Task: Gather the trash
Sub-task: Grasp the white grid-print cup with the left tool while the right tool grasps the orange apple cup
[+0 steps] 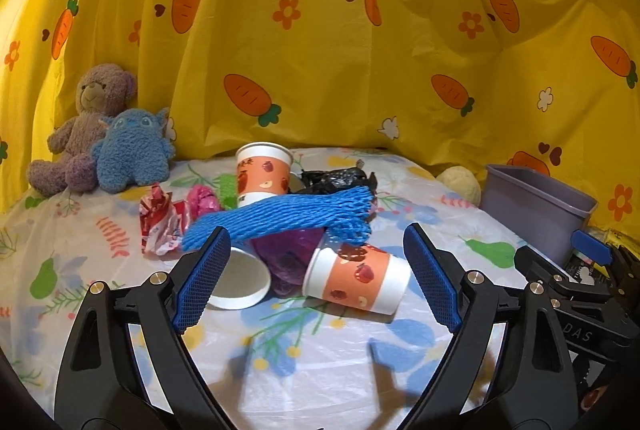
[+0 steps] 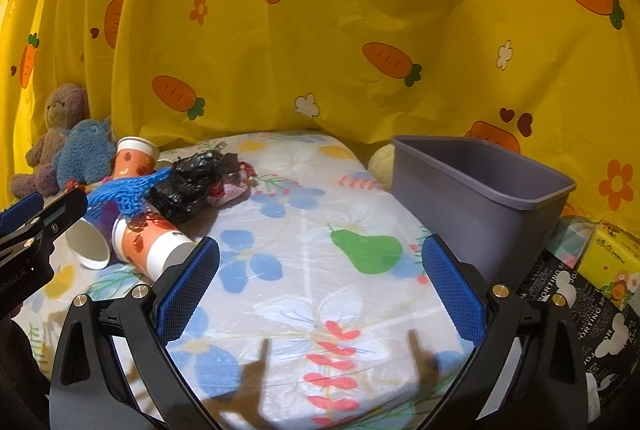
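Observation:
A heap of trash lies on the flower-print sheet point(image 1: 320, 370). A blue foam net point(image 1: 280, 218) is draped over a purple bag point(image 1: 288, 250), between an upright paper cup point(image 1: 262, 169) and a tipped cup with apple print point(image 1: 356, 280). A white cup point(image 1: 238, 282) lies on its side, mouth toward me. Behind are a black bag point(image 1: 334, 177), a pink scrap point(image 1: 204, 199) and a red-white wrapper point(image 1: 160, 222). My left gripper point(image 1: 316, 234) is open, its jaws on either side of the heap's front, touching nothing. My right gripper point(image 2: 320, 244) is open over bare sheet, empty. The grey bin point(image 2: 476, 197) stands to its right.
Two plush toys, a brown bear point(image 1: 88, 125) and a blue creature point(image 1: 132, 149), sit at the back left against the yellow carrot-print curtain point(image 1: 320, 29). A cream ball point(image 1: 460, 181) lies behind the bin. A yellow box point(image 2: 608, 262) and black printed paper point(image 2: 560, 310) lie at the right.

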